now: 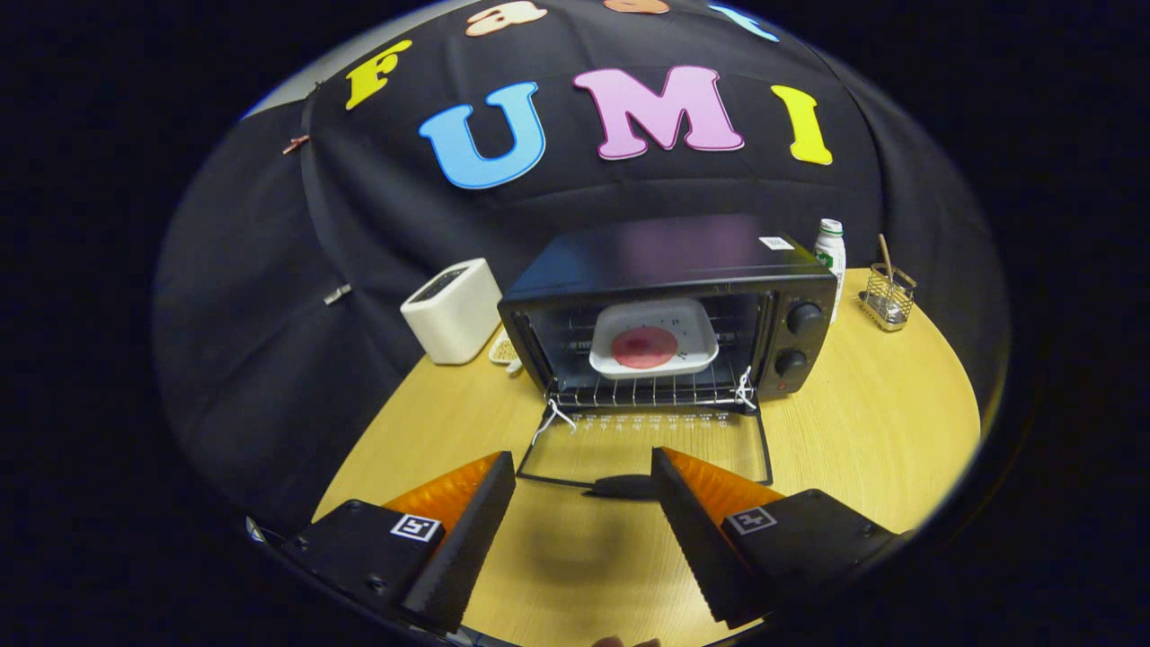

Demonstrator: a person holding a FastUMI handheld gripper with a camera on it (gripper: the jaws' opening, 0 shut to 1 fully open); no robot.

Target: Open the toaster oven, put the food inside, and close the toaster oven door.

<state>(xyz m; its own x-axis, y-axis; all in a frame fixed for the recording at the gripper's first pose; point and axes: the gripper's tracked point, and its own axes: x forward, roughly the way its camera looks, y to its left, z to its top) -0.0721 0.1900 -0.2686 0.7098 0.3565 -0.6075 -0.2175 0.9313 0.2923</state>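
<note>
Standing on a round wooden table, a white slotted box is seen at the left, its contents too dark to be told, with a small pale dish tucked just beside it. Next to it, the black toaster oven is shown with its glass door dropped flat toward the camera. A white tray has been set on the wire rack inside, and a round reddish piece of food is held in it. Right of the oven, a white bottle is partly hidden behind its corner, and a small wire basket holds a stick. The gripper is held released, its fingers spread wide, with the door's dark handle lying between the tips, untouched.
</note>
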